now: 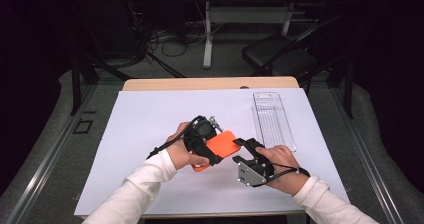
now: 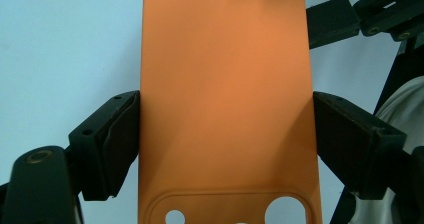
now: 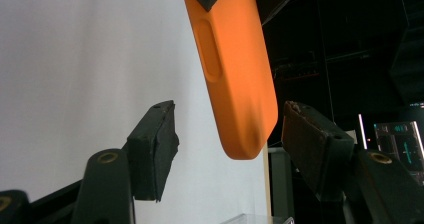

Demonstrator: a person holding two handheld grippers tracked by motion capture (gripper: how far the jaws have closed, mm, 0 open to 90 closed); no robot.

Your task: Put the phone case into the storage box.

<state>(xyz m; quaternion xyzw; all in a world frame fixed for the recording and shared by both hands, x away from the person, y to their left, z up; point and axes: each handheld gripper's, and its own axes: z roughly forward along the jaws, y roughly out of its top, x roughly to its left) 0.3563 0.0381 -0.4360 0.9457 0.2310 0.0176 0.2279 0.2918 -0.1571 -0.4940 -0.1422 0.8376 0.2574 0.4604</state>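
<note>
White table cover [image 1: 150, 134] is laid over the table. Clear plastic tray [image 1: 272, 119] is seen at 2 o'clock, well apart from the work. Orange phone case [image 1: 220, 148] is held above table centre, clamped across its width by the left gripper [image 2: 226, 134]. Right gripper [image 3: 227, 139] is at 4 o'clock, jaws apart around the case's end; contact apparently not made.

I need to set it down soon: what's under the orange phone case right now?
White table cover lies beneath the phone case, which the left gripper holds up. The patch directly under it is hidden.
</note>
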